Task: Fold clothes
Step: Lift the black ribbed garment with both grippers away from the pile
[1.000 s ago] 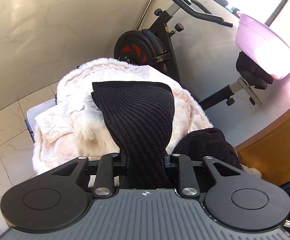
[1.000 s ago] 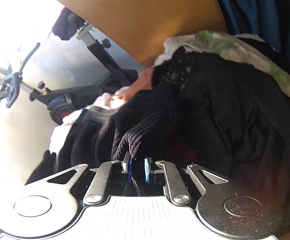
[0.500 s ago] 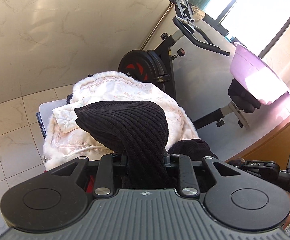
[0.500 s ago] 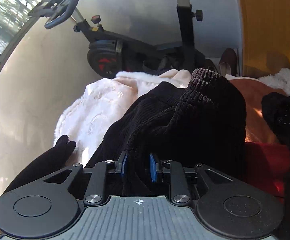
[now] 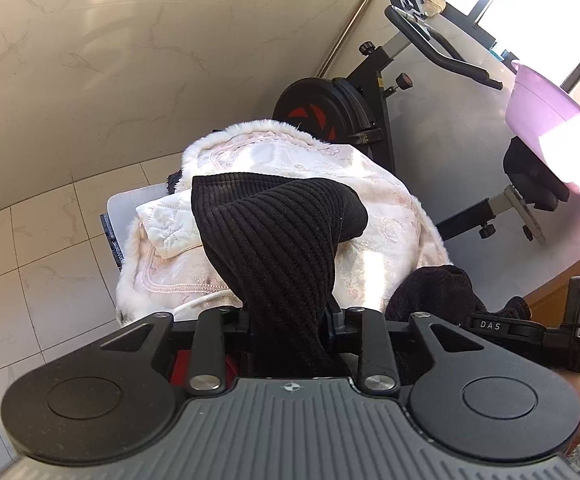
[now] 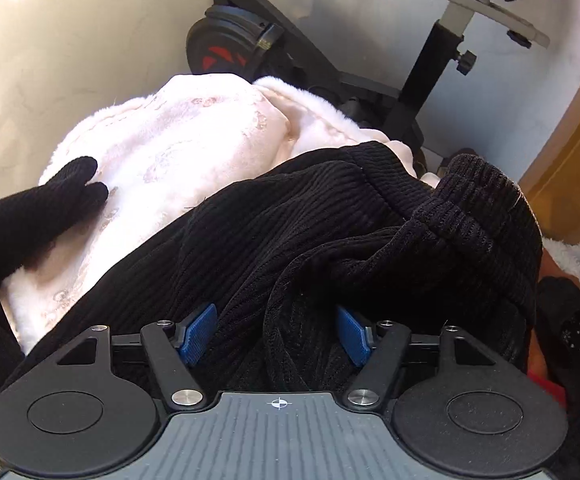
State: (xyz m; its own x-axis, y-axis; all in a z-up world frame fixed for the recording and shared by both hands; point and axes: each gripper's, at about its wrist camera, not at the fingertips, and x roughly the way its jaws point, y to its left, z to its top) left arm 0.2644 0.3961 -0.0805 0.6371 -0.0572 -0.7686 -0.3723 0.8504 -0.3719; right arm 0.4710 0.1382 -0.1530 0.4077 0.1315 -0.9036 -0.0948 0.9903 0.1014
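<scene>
A black ribbed knit garment (image 5: 277,248) lies over a cream quilted fluffy jacket (image 5: 374,216). My left gripper (image 5: 287,320) is shut on a fold of the black knit, which rises from its jaws and hides the fingertips. In the right wrist view the same black knit (image 6: 330,232) lies bunched between the blue pads (image 6: 197,330) of my right gripper (image 6: 275,332), whose jaws stand wide apart with the cloth loose between them. The cream jacket (image 6: 177,148) lies beyond it.
An exercise bike (image 5: 354,104) stands close behind the pile, also in the right wrist view (image 6: 249,48). A pink basin (image 5: 550,128) sits on its seat. A wooden panel (image 6: 570,168) is at right. Tiled floor (image 5: 21,264) lies at left. More dark clothes (image 6: 574,332) lie at right.
My right gripper has opened; its blue pads were close together on the black knit and now stand wide apart. The left gripper has kept its hold and the view shifted slightly.
</scene>
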